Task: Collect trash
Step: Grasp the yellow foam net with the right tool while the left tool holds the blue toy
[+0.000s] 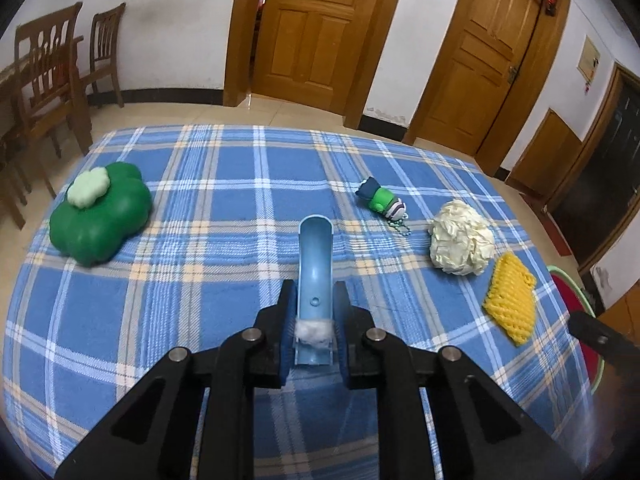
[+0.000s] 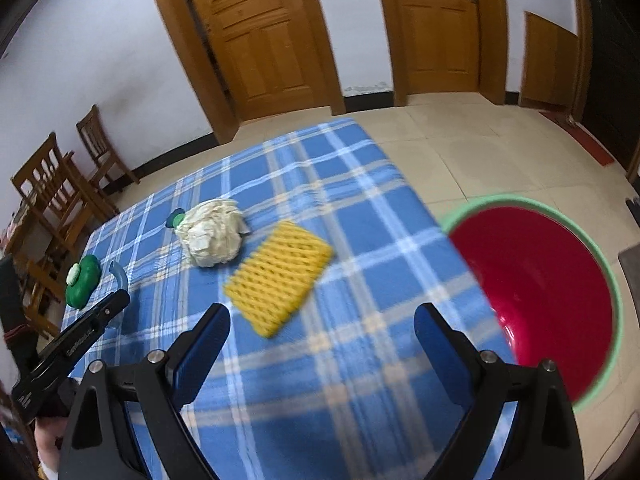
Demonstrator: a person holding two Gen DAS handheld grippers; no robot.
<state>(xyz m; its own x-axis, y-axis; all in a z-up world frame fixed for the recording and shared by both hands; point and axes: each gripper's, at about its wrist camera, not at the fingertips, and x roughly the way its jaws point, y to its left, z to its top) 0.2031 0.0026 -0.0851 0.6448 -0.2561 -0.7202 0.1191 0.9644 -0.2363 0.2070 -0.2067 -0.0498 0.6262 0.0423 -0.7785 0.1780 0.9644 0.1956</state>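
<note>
The left tongs point(image 1: 315, 300) clamp a blue scoop point(image 1: 315, 256) over the plaid desk point(image 1: 200, 280). The right tongs point(image 2: 322, 324) gape wide, empty — yellow foam net point(image 2: 280, 276) just beyond, crumpled paper point(image 2: 212, 236) farther left, red basin point(image 2: 552, 304) on the right.

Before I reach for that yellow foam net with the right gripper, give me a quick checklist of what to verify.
1. Right gripper open and empty: ok.
2. Yellow foam net lying free on the checked cloth, nothing on top: ok.
3. Crumpled paper ball apart from the net: ok, close but not touching.
4. Red basin beside the table, ready for trash: ok.
5. Left gripper shut on the blue scoop, out of the path: ok.
6. Net's stiffness: cannot tell.
</note>
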